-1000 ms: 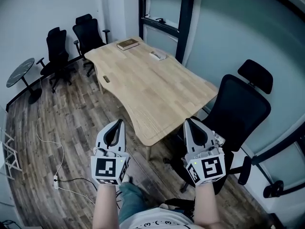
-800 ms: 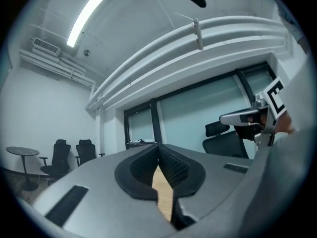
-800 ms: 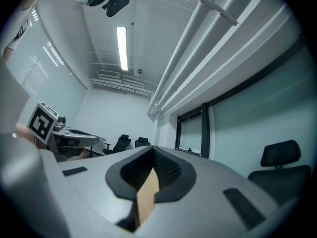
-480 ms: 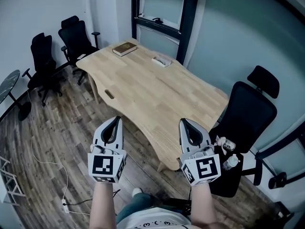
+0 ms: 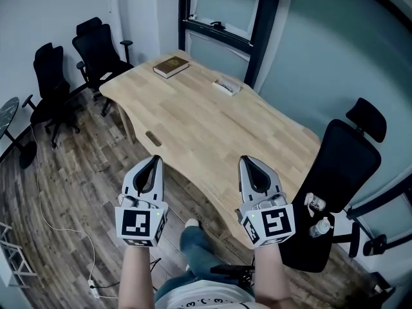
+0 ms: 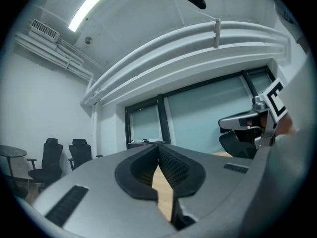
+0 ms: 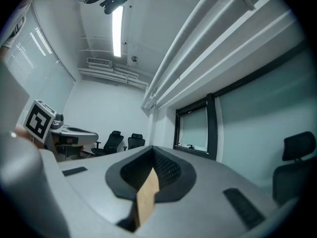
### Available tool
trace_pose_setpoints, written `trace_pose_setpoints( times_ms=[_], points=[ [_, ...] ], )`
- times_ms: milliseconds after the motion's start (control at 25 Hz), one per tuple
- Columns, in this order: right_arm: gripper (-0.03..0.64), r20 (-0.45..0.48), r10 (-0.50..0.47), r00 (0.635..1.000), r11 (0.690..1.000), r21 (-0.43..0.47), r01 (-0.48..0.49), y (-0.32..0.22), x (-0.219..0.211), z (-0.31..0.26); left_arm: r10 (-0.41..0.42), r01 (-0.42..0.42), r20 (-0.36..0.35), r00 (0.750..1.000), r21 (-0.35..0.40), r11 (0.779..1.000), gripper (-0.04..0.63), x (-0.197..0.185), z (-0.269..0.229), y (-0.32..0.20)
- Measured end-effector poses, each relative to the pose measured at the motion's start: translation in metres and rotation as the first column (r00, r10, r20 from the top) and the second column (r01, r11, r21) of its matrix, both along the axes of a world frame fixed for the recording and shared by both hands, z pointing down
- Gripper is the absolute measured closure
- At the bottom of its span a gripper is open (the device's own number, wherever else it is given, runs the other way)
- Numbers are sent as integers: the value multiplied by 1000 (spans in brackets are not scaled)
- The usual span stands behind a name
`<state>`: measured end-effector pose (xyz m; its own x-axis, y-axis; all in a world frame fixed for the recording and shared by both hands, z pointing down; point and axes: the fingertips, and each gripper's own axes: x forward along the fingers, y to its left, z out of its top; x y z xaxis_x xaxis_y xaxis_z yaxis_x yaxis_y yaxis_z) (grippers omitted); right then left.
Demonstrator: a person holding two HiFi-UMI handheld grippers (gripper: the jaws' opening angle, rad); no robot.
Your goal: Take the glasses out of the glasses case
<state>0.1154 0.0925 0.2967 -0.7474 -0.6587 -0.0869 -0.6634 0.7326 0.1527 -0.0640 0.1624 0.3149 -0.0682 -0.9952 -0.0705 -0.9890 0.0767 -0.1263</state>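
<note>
Fingers of the left gripper [image 5: 154,159] and of the right gripper [image 5: 247,160] are pressed together at the tips, with nothing between them. Both grippers point level, side by side, at the near end of the wooden surface [image 5: 212,127]. They are well apart from the glasses case [image 5: 226,85], a small pale thing lying at the far edge by the window [image 5: 219,5]. Left of it lies a brown book [image 5: 171,66]. A black chair [image 5: 338,172] stands at the right.
</note>
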Motion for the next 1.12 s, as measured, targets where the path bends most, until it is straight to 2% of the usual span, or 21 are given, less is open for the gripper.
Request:
trace_pose_setpoints(
  times_ms=[200,480,720,1120],
  points=[
    [606,32,-2,999,1000,-6,2,-54,-51,2,4,-4,4,1000,-18,1000,580,-47,10,-52],
    [606,22,69,997,996,-52,-68,-154,-103,16,80,-79,20,997,-57,995,580,-99,13,-162],
    [606,3,135,991,989,-64,-135,-233,-120,18,147,-146,-1,989,-72,987,580,-122,12,-256],
    [606,-57,205,977,976,-61,-209,-315,-134,23,235,-235,-10,972,-104,966,580,-144,23,-347]
  ],
)
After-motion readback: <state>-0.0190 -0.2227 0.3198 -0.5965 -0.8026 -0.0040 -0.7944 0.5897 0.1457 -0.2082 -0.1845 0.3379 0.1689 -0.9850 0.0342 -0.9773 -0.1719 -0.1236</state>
